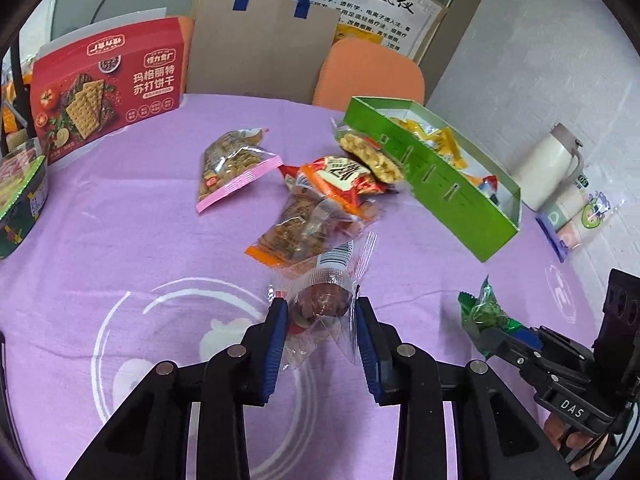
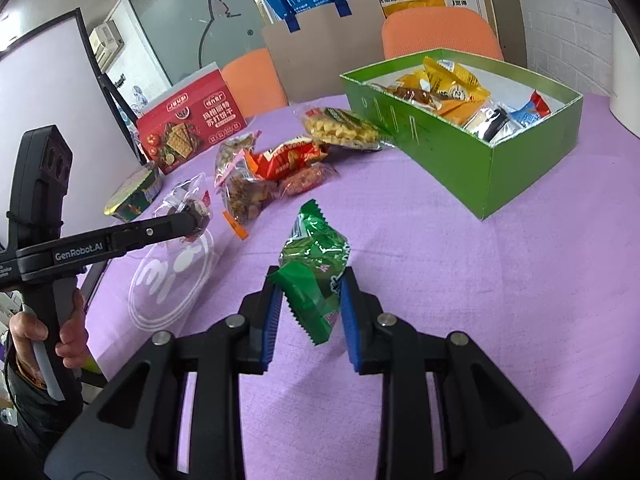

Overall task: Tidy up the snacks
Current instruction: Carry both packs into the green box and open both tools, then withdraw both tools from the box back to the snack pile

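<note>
My left gripper (image 1: 320,316) is shut on a brown snack in a clear wrapper (image 1: 324,300) just above the purple tablecloth; the right wrist view shows that snack (image 2: 194,212) at the tips of the left gripper (image 2: 188,224). My right gripper (image 2: 310,300) is shut on a green foil packet (image 2: 316,264), held over the cloth; in the left wrist view that packet (image 1: 486,308) sticks up from the right gripper (image 1: 490,338). A pile of loose snack bags (image 1: 320,200) (image 2: 280,164) lies mid-table. The open green box (image 1: 440,188) (image 2: 440,148) holds several packets.
A red cracker box (image 1: 108,88) (image 2: 192,132) stands at the far left. A green tin (image 1: 20,200) (image 2: 132,196) sits at the left edge. A white jug (image 1: 552,168) is right of the green box. Orange chairs (image 2: 440,32) and a cardboard bag (image 1: 260,40) stand behind the table.
</note>
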Available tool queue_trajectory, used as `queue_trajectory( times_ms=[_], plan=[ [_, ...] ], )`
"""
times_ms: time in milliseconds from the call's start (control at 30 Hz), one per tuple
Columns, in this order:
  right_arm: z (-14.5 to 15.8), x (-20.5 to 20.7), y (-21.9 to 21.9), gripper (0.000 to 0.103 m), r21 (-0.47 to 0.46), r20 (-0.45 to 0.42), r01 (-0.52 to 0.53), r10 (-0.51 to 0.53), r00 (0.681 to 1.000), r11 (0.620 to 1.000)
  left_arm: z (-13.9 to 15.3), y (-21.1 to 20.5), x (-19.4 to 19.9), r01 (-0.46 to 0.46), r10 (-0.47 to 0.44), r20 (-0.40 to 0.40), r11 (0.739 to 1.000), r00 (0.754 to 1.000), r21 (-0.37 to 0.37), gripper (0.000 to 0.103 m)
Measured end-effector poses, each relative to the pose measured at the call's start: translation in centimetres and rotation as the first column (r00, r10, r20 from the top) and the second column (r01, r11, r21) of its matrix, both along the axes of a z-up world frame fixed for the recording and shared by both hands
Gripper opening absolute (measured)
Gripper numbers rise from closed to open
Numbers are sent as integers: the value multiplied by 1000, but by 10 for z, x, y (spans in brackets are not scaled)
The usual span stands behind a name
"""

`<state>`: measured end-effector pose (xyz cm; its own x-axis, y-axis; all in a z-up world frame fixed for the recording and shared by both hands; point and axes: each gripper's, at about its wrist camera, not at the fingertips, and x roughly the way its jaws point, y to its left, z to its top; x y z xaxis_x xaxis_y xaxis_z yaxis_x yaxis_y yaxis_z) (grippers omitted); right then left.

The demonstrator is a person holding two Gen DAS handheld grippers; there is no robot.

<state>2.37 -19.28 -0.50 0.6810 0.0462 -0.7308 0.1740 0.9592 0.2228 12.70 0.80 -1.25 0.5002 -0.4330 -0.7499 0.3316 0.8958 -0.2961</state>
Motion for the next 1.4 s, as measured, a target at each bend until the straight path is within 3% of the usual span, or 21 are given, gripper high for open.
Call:
queue_trajectory(
  times_ms=[333, 533, 767, 1000, 1033, 1067, 1133, 1167, 1200, 1300, 1400],
  plan=[
    [61, -13, -50, 30, -65, 153, 108, -97, 983, 992, 66, -77, 7, 181, -171, 103, 979, 980, -95, 34],
    [78, -11, -102, 30, -95, 210, 229, -205, 956, 969, 88, -149, 36, 255, -243, 127, 963, 962, -88, 34],
    [72, 20, -136, 30, -122, 206, 249, -221, 953, 961, 89, -201, 70, 281, -274, 129, 959, 953, -44, 34],
    [54, 45, -161, 31, -137, 180, 242, -216, 960, 961, 67, -220, 104, 256, -253, 92, 966, 963, -24, 36],
    [50, 49, -162, 35, -146, 170, 237, -212, 963, 961, 62, -222, 109, 253, -250, 80, 967, 965, -23, 37],
    [47, 50, -161, 52, -168, 163, 240, -214, 963, 956, 57, -224, 113, 248, -246, 68, 969, 967, -22, 40],
    [45, 46, -156, 83, -230, 179, 264, -226, 958, 937, 50, -223, 117, 237, -235, 57, 971, 970, -29, 59],
    [45, 41, -153, 87, -255, 201, 275, -228, 953, 927, 48, -220, 117, 225, -223, 54, 974, 973, -32, 80],
    [45, 36, -150, 87, -271, 220, 280, -224, 949, 921, 47, -216, 116, 203, -201, 61, 978, 978, -37, 93],
    [46, 25, -148, 90, -275, 227, 295, -236, 945, 915, 48, -204, 111, 155, -149, 104, 986, 983, -55, 102],
    [48, 15, -146, 98, -248, 231, 310, -254, 939, 918, 50, -198, 106, 129, -126, 124, 992, 984, -16, 102]
  ],
)
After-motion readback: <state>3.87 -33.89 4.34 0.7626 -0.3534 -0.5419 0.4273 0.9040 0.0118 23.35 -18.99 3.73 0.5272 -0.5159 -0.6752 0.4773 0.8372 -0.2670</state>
